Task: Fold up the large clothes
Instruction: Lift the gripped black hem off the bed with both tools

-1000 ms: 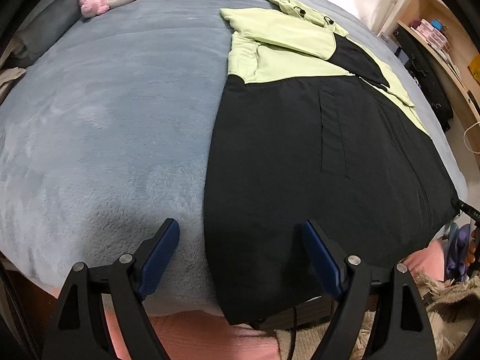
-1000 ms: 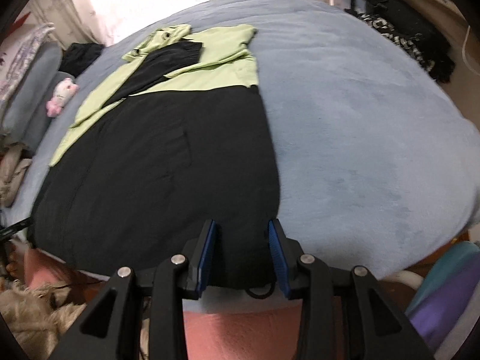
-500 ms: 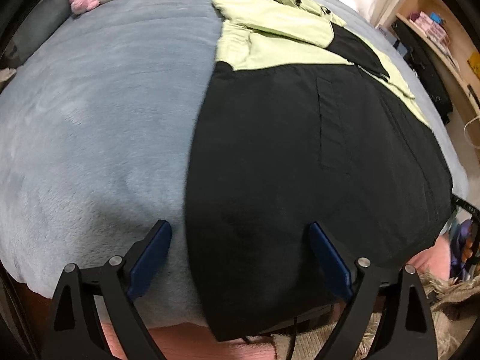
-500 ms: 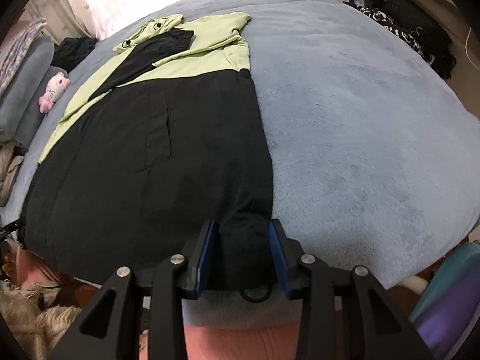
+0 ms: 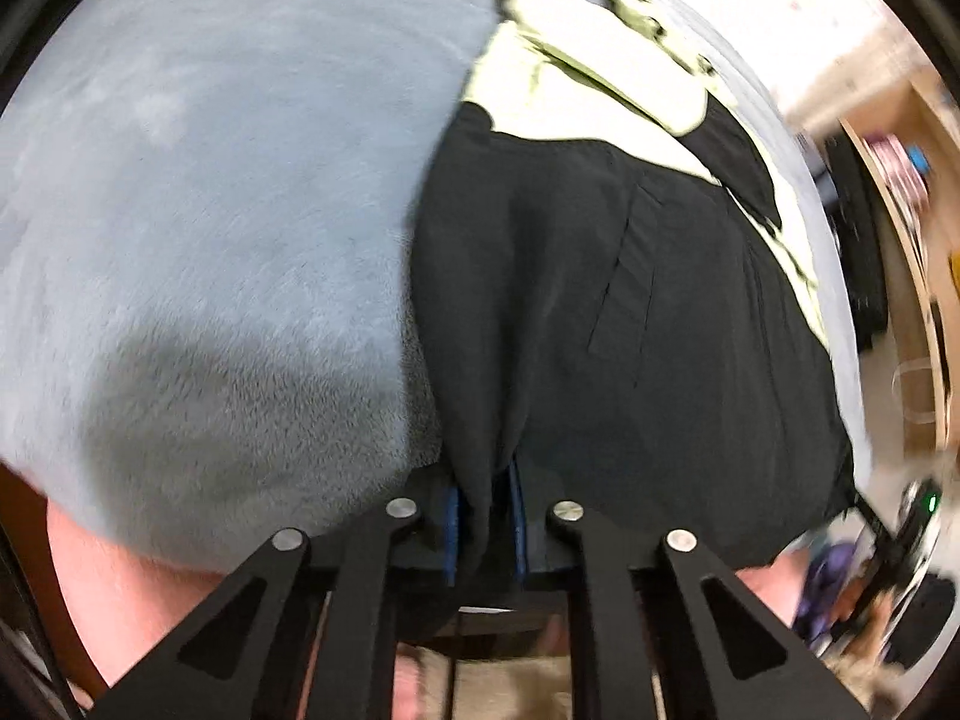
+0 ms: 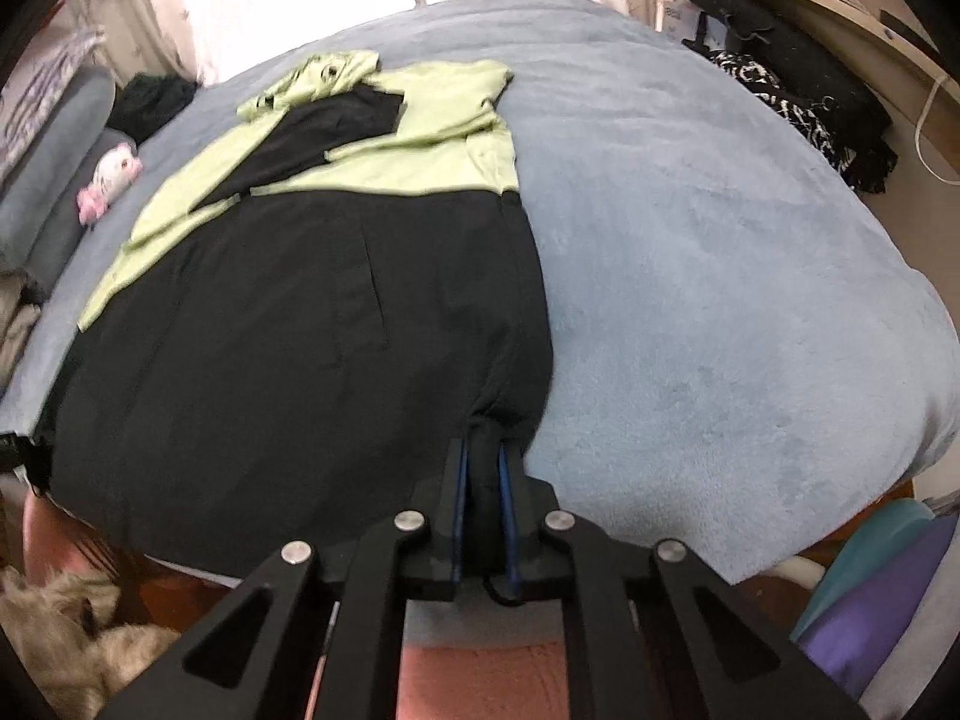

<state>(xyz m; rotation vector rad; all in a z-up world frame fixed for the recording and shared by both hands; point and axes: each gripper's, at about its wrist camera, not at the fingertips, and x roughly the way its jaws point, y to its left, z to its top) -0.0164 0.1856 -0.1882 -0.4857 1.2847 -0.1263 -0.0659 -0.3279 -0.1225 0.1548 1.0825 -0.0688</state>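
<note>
Black & lime jacket (image 6: 312, 312) spread flat on blue-grey bed (image 6: 720, 252), hood toward 12 o'clock. Left hand-held gripper (image 5: 483, 516) clamped on black hem corner at 6 o'clock. Right hand-held gripper (image 6: 480, 510) likewise pinched tight on opposite hem corner. Pink plush toy (image 6: 111, 180) at 9 o'clock.

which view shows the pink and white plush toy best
The right wrist view. The plush toy lies at the far left there, on the blue blanket near a grey pillow, past the black and green jacket. The left wrist view is motion-blurred and does not show the toy at all.
</note>
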